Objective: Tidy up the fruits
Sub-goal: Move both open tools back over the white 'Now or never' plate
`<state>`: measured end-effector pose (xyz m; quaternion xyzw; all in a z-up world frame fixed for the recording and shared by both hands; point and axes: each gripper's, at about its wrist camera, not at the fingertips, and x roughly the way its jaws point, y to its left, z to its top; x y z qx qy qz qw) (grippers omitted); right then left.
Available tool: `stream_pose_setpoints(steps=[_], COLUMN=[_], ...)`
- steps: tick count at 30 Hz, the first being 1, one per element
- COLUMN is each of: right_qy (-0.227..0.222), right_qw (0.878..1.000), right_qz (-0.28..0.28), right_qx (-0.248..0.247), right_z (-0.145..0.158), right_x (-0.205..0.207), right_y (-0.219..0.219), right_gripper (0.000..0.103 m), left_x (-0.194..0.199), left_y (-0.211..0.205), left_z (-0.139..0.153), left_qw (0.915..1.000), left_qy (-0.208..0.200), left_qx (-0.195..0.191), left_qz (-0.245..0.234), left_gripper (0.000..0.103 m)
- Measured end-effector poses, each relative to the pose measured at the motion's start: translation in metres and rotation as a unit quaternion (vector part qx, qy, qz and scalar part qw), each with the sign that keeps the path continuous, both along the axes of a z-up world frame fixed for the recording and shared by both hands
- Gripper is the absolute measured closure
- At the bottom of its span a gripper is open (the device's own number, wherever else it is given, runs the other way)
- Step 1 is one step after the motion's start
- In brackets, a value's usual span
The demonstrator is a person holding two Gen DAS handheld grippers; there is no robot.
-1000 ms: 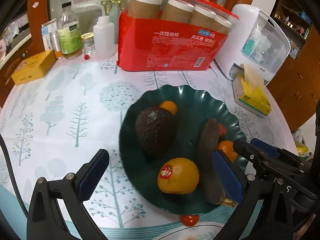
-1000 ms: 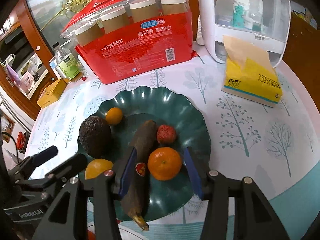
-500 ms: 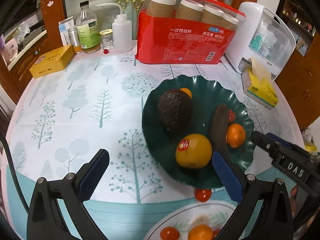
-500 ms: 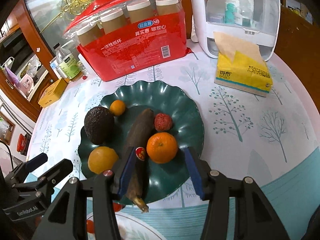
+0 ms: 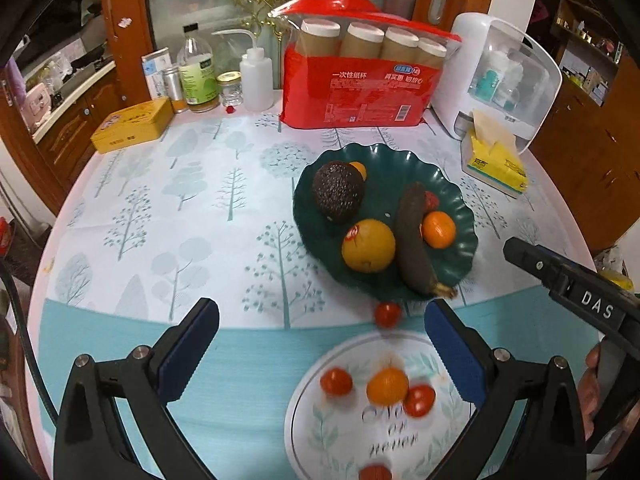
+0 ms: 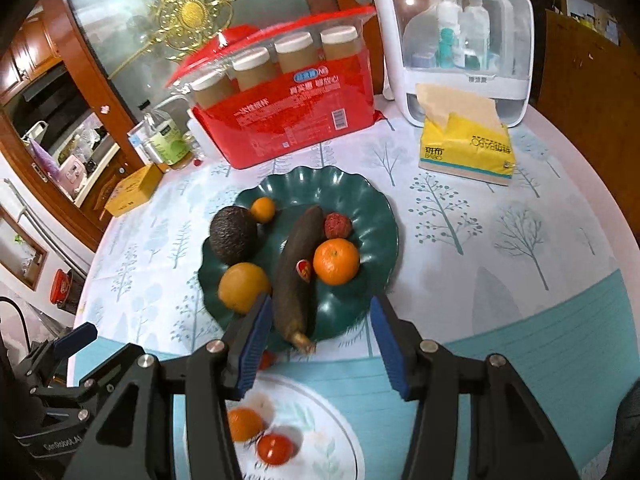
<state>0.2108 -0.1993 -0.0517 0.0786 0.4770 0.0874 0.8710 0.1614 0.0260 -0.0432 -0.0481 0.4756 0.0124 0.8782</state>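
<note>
A dark green scalloped plate (image 5: pixel 460 208) (image 6: pixel 376 208) holds an avocado (image 5: pixel 338 192), a small orange (image 6: pixel 263 209), a yellow orange (image 5: pixel 368 245), a blackened banana (image 6: pixel 298 272), a mandarin (image 6: pixel 336 261) and a red lychee (image 6: pixel 338 225). Nearer me, a white plate (image 5: pixel 304 412) (image 6: pixel 332 432) carries cherry tomatoes and a small orange (image 5: pixel 387 386). One cherry tomato (image 5: pixel 387 314) lies on the cloth between the plates. My left gripper (image 5: pixel 320 352) hangs open and empty above the near cloth. My right gripper (image 6: pixel 320 348) is open and empty, just short of the green plate's near rim.
Behind the green plate stand a red pack of paper cups (image 5: pixel 360 88), a white storage box (image 5: pixel 496 80) and a yellow tissue pack (image 5: pixel 494 162). Bottles (image 5: pixel 198 72) and a yellow tin (image 5: pixel 132 124) line the far left. The round table's edge curves on both sides.
Both grippers have drawn back and up from the green plate. The mandarin, earlier framed by the right fingers, now lies beyond them. The white plate has come into view.
</note>
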Motion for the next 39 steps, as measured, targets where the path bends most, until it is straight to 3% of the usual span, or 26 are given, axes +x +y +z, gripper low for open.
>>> stream_pose_setpoints(steps=[7, 13, 25, 36, 39], right_qy=[-0.008, -0.007, 0.004, 0.044, 0.05], right_qw=[1.0, 0.999, 0.996, 0.992, 0.991], right_qz=[0.02, 0.047, 0.081, 0.113, 0.124], right_qx=[0.005, -0.001, -0.024, -0.022, -0.021], right_z=[0.022, 0.026, 0.002, -0.044, -0.054], right_x=[-0.042, -0.081, -0.123, -0.133, -0.129], right_y=[-0.003, -0.005, -0.004, 0.002, 0.006], right_gripper=[0.051, 0.051, 0.051, 0.051, 0.051], left_x=[-0.053, -0.093, -0.137, -0.138, -0.135], left_y=[-0.002, -0.005, -0.028, -0.048, -0.05], left_z=[0.016, 0.014, -0.033, -0.089, -0.1], left_qw=[0.9997, 0.9994, 0.9984, 0.9977, 0.9976], left_qy=[-0.008, 0.0, 0.036, 0.066, 0.067], left_qx=[0.016, 0.027, 0.043, 0.005, -0.002], left_qz=[0.014, 0.021, 0.006, -0.016, -0.014], left_gripper=[0.001, 0.001, 0.001, 0.001, 0.006])
